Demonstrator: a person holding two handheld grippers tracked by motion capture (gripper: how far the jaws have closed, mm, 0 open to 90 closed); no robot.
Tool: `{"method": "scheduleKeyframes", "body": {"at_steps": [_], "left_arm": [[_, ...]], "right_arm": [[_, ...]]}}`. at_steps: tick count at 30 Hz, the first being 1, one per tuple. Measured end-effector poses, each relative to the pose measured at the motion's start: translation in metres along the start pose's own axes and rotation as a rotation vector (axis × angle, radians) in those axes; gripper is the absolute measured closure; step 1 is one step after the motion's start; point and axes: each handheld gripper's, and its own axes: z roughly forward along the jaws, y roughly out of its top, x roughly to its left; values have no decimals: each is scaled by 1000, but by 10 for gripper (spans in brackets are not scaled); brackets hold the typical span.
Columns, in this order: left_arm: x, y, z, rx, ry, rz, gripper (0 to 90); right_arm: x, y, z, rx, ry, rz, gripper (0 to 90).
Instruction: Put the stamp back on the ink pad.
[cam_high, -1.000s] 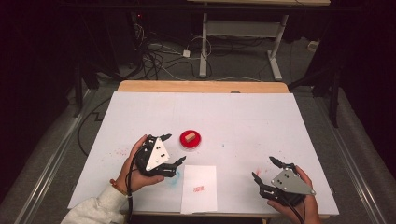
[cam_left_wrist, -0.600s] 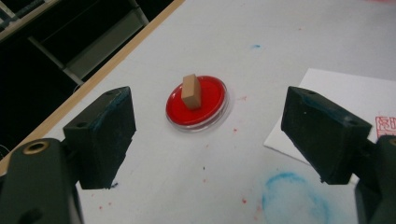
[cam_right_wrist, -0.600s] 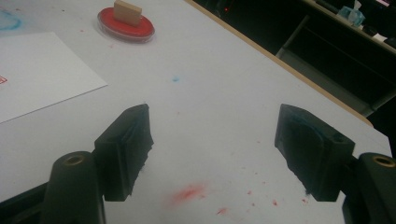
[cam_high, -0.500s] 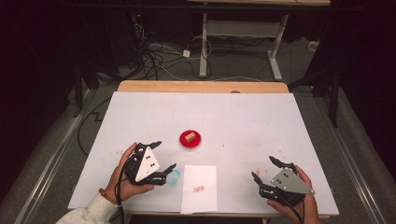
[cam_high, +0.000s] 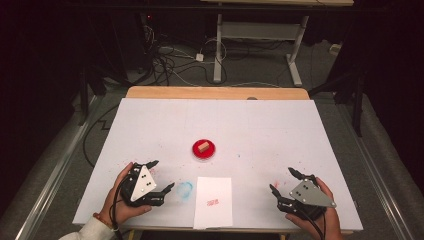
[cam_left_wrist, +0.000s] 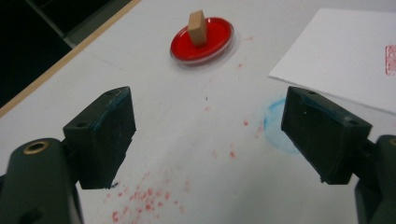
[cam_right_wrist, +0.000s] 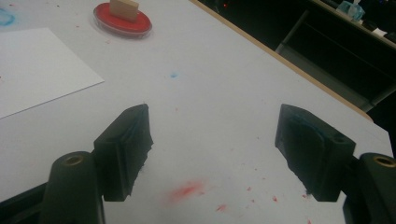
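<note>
A small wooden stamp block (cam_high: 202, 147) (cam_left_wrist: 197, 27) (cam_right_wrist: 123, 8) stands in a round red ink pad (cam_high: 204, 149) (cam_left_wrist: 202, 40) (cam_right_wrist: 122, 21) at the table's middle. A white paper sheet (cam_high: 214, 201) (cam_left_wrist: 345, 56) (cam_right_wrist: 32, 70) bearing a red stamp mark (cam_high: 213, 203) lies near the front edge. My left gripper (cam_high: 158, 176) (cam_left_wrist: 208, 135) rests at the front left, open and empty, left of the sheet. At the front right my right gripper (cam_high: 283, 180) (cam_right_wrist: 212, 149) sits open, nothing between its jaws.
A blue ring smear (cam_high: 184, 189) (cam_left_wrist: 275, 128) marks the table between left gripper and sheet. Red ink specks (cam_left_wrist: 140, 200) (cam_right_wrist: 189, 190) dot the white table (cam_high: 250, 130). A wooden strip (cam_high: 215, 93) runs along the far edge; cables and desk legs lie beyond.
My left gripper has drawn back toward the front left edge, away from the ink pad. The right gripper has stayed in place.
</note>
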Motion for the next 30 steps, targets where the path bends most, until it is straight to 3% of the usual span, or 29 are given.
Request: {"method": "scheduleKeyframes", "body": {"at_steps": [5,10,30], "left_arm": [[6,-19,-6,28,-12,-47,175],[8,-31,-8,66,-5,-61,176],[5,-31,-13,51,7,-55,175]], "right_arm": [[-1,-1,1,4,2,6,271],[-2,-1,4,6,8,4,270],[1,4,3,-6,11,-6,270]]}}
